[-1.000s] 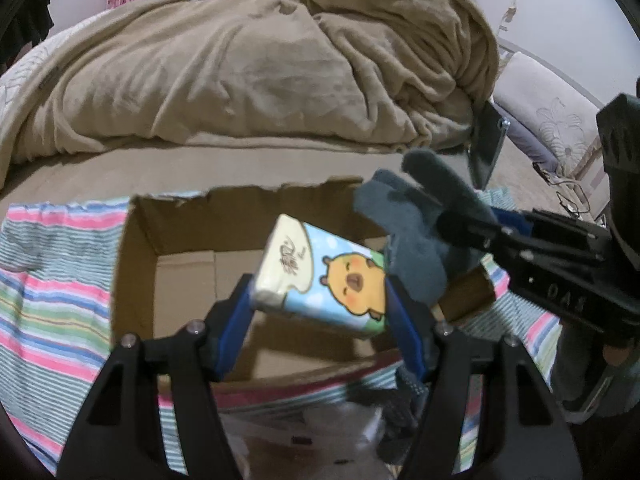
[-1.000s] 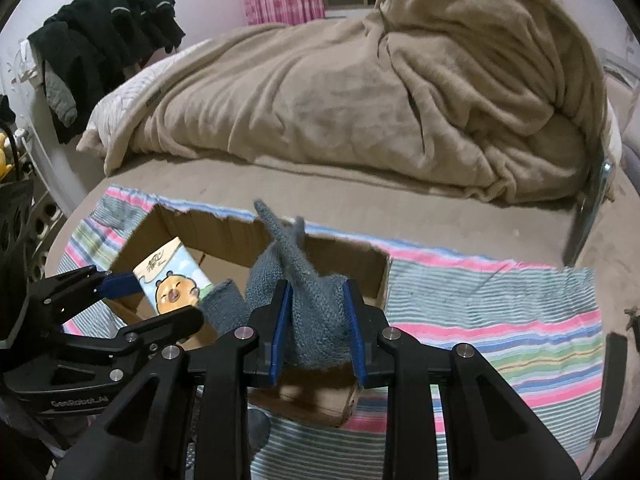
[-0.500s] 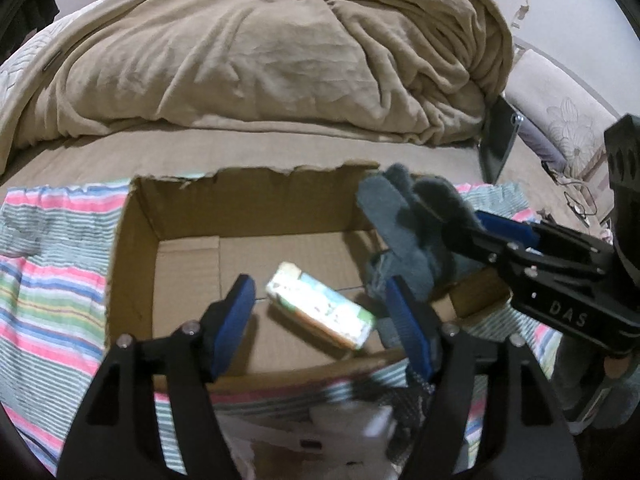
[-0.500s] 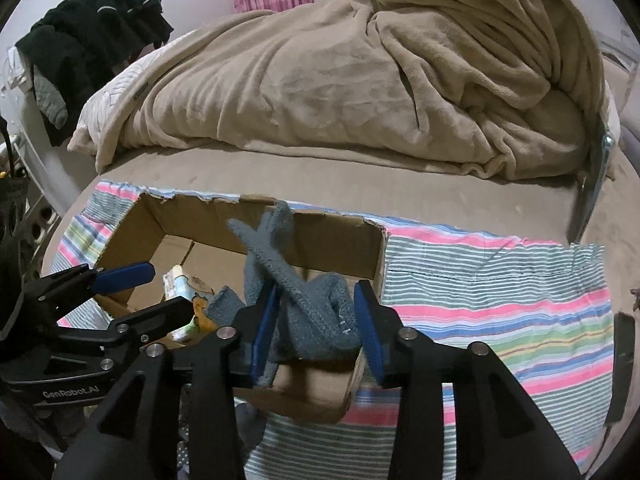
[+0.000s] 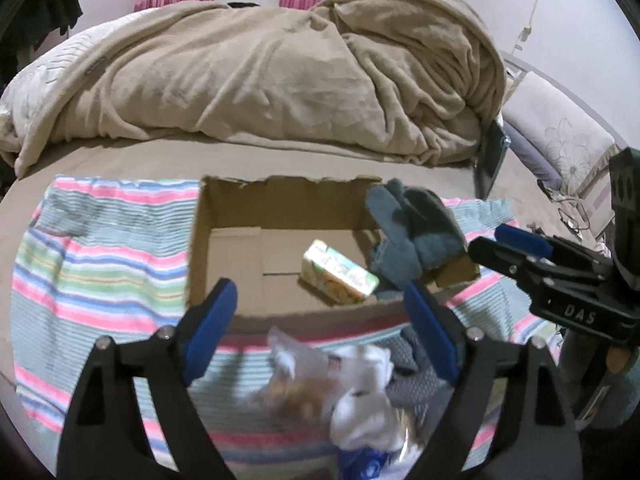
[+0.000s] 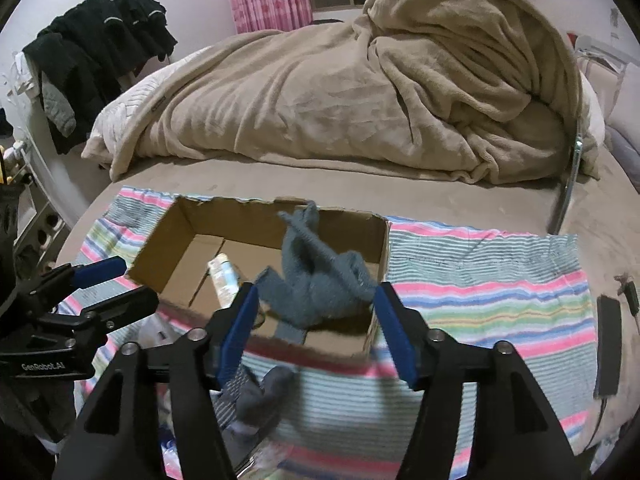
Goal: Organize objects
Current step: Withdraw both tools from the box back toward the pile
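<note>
An open cardboard box sits on a striped cloth on the bed. A tissue pack lies inside it on the floor. A grey knit glove rests in the box's right end, draped over the rim. My left gripper is open and empty, just in front of the box. My right gripper is open and empty, in front of the glove.
A striped cloth covers the bed's near part. Loose items, a clear bag and white cloth and grey socks, lie in front of the box. A heaped tan blanket fills the back. A black device lies at right.
Both grippers opened. The tissue pack dropped from the left gripper into the box; the glove left the right gripper and settled in the box. Both grippers pulled back toward me.
</note>
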A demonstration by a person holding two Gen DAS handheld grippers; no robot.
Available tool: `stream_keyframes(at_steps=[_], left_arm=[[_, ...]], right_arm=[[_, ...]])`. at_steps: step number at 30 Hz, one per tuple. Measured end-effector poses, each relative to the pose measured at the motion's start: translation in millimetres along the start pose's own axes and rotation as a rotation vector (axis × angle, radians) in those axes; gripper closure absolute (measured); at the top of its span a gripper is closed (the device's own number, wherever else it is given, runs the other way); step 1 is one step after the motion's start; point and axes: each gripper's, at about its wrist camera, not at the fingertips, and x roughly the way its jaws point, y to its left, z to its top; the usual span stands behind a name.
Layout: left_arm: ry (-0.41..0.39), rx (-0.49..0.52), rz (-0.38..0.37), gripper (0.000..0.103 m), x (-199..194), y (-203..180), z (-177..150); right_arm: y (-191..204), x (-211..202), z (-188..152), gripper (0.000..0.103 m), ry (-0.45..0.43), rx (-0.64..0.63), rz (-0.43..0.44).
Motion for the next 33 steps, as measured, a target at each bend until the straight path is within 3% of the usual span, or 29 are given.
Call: stream_keyframes(at_steps=[13,19,33], left_arm=[[-0.010,-0.013,0.013,0.013,-43,8,-35],[0.028,-0.029,0.023,0.012,-42,15,-54],[0.079,-0.030,0.020,0.012,-29,23,-77]], right_arm=[[22,-36,-23,0.037,-0.011,0.009,0.004],[23,-42,-35,0.032,0.001,0.024,0.006],[21,-31,-63,0.032,0.064,0.054,0.017]])
